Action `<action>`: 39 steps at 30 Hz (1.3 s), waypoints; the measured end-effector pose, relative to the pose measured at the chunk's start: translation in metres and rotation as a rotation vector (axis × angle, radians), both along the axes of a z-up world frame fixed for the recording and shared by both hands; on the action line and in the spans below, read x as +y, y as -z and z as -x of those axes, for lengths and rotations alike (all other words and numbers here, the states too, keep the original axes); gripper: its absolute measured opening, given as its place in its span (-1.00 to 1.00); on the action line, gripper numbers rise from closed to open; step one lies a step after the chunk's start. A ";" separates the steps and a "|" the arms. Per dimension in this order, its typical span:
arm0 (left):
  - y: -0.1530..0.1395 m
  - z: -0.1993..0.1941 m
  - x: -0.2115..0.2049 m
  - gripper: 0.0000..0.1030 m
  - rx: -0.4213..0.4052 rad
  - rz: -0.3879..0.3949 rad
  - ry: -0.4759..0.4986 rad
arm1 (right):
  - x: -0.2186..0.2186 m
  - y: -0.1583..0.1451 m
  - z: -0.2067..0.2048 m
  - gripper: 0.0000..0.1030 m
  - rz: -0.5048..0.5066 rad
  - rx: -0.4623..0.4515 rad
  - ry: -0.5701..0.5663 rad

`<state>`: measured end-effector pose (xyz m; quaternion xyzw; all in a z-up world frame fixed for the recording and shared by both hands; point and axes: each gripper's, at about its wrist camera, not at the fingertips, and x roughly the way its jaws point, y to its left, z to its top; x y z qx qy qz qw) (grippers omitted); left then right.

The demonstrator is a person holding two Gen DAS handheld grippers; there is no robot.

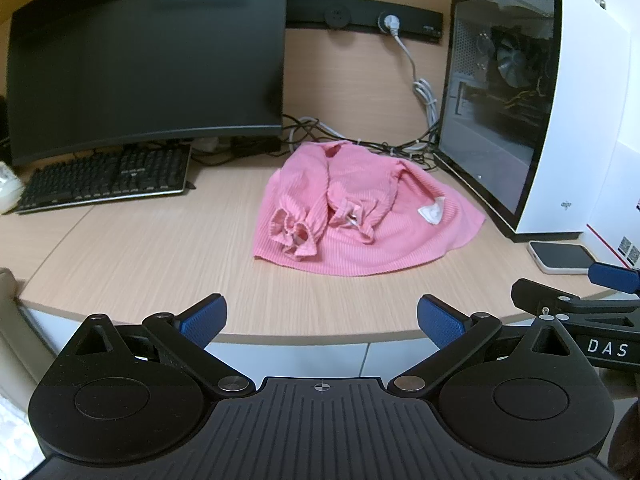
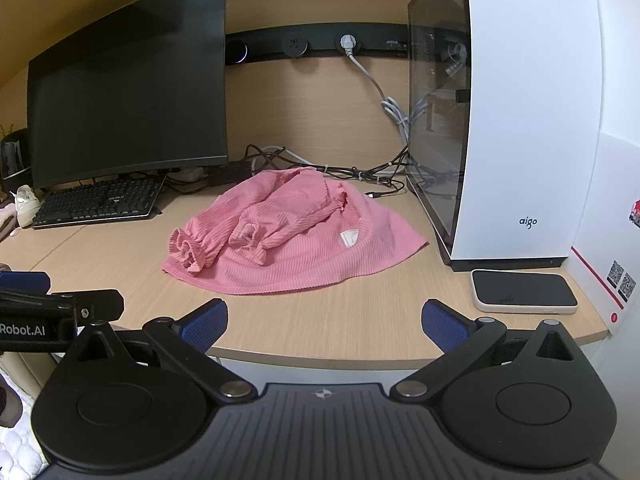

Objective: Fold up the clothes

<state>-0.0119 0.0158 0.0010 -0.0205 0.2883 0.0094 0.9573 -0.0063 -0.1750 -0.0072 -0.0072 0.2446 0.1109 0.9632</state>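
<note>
Surface (image 1: 140,256): your pink garment (image 1: 360,220) lies crumpled in the middle of it, between the monitor (image 1: 148,64) and the white computer case (image 1: 560,112), with little bare room on either side.
Computer case: its glass side stands just beside the garment's right hem; swing a sleeve out wide and you may knock it.
Garment: both ruffled sleeves lie bunched across the body, so a pinch there likely lifts several layers and your fold comes out lumpy.
Cables (image 2: 352,172): they run just behind the collar; drag the cloth back and it may snag them.
Phone (image 2: 524,290): near the front edge, easy to sweep off.
Left tongs (image 1: 322,320): spread wide, holding nothing, short of the garment.
Right tongs (image 2: 324,322): likewise apart and empty.
</note>
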 end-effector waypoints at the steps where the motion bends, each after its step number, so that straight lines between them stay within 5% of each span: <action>1: 0.000 0.000 0.000 1.00 -0.001 0.000 -0.001 | 0.000 0.000 0.001 1.00 0.000 -0.001 -0.001; 39: -0.002 0.004 0.007 1.00 -0.009 0.012 -0.026 | 0.005 -0.002 -0.002 1.00 -0.003 -0.015 -0.012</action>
